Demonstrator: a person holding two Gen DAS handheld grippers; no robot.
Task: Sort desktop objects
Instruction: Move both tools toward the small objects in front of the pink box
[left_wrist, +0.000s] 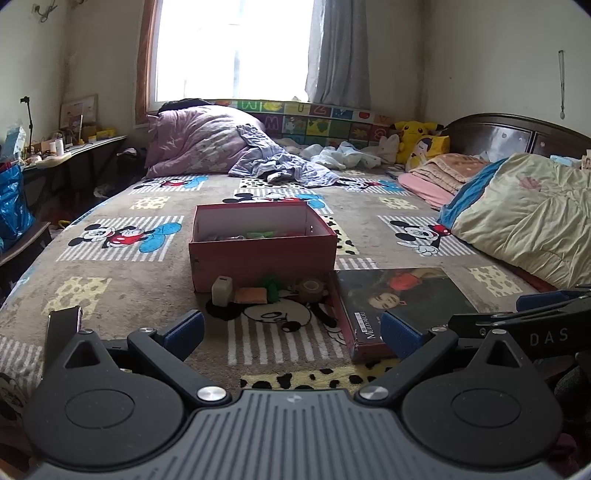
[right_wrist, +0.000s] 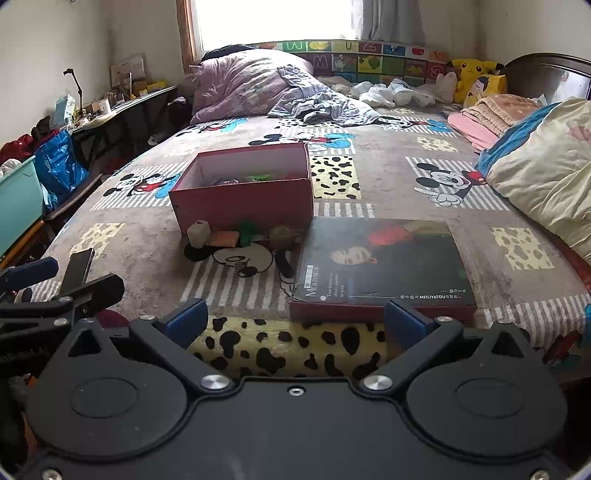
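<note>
A red open box (left_wrist: 262, 254) (right_wrist: 243, 195) stands on the bed with small items inside. In front of it lie a pale block (left_wrist: 222, 291) (right_wrist: 198, 234), an orange pad (left_wrist: 251, 295) (right_wrist: 225, 239), a green toy (left_wrist: 272, 287) (right_wrist: 247, 230) and a tape roll (left_wrist: 311, 290) (right_wrist: 280, 236). The box lid (left_wrist: 399, 306) (right_wrist: 380, 266) with a portrait print lies to the right. A dark phone (left_wrist: 62, 326) (right_wrist: 77, 271) lies to the left. My left gripper (left_wrist: 291, 334) and right gripper (right_wrist: 295, 323) are open and empty, near the bed's front edge.
A folded quilt (left_wrist: 528, 218) (right_wrist: 546, 173) lies at the right, pillows and clothes (left_wrist: 236, 147) at the back. A cluttered desk (left_wrist: 70, 151) and blue bag (right_wrist: 59, 166) stand left of the bed.
</note>
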